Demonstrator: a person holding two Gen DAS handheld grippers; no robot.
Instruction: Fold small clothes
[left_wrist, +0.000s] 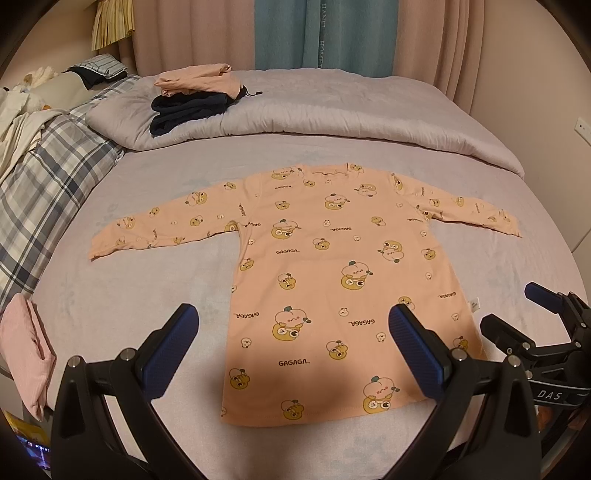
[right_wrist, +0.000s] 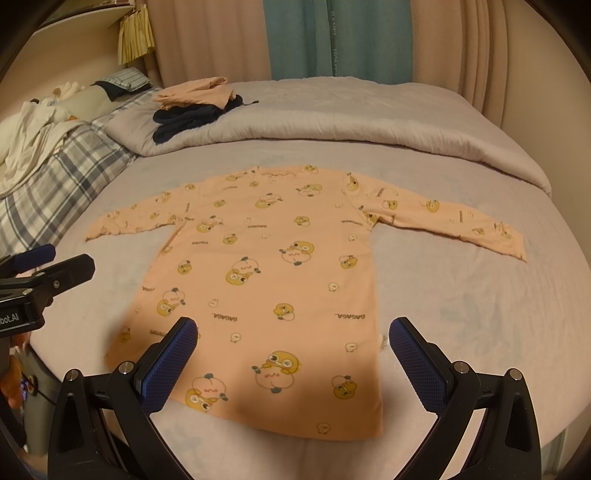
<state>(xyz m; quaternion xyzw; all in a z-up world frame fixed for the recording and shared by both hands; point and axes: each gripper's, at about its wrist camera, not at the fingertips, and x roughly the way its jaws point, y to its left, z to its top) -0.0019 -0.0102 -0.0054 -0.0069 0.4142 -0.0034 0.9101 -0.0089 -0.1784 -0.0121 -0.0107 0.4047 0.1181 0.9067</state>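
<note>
A peach long-sleeved child's top (left_wrist: 325, 266) with yellow cartoon prints lies flat on the bed, both sleeves spread out, hem toward me. It also shows in the right wrist view (right_wrist: 280, 273). My left gripper (left_wrist: 293, 325) is open and empty, hovering above the hem area. My right gripper (right_wrist: 293, 336) is open and empty, also above the hem. The right gripper shows at the right edge of the left wrist view (left_wrist: 517, 314); the left gripper shows at the left edge of the right wrist view (right_wrist: 55, 262).
A grey folded duvet (left_wrist: 332, 122) lies across the back of the bed, with a stack of folded dark and peach clothes (left_wrist: 195, 99) on it. A plaid blanket (left_wrist: 48, 177) lies at the left. A folded pink garment (left_wrist: 26, 350) sits at the near left edge.
</note>
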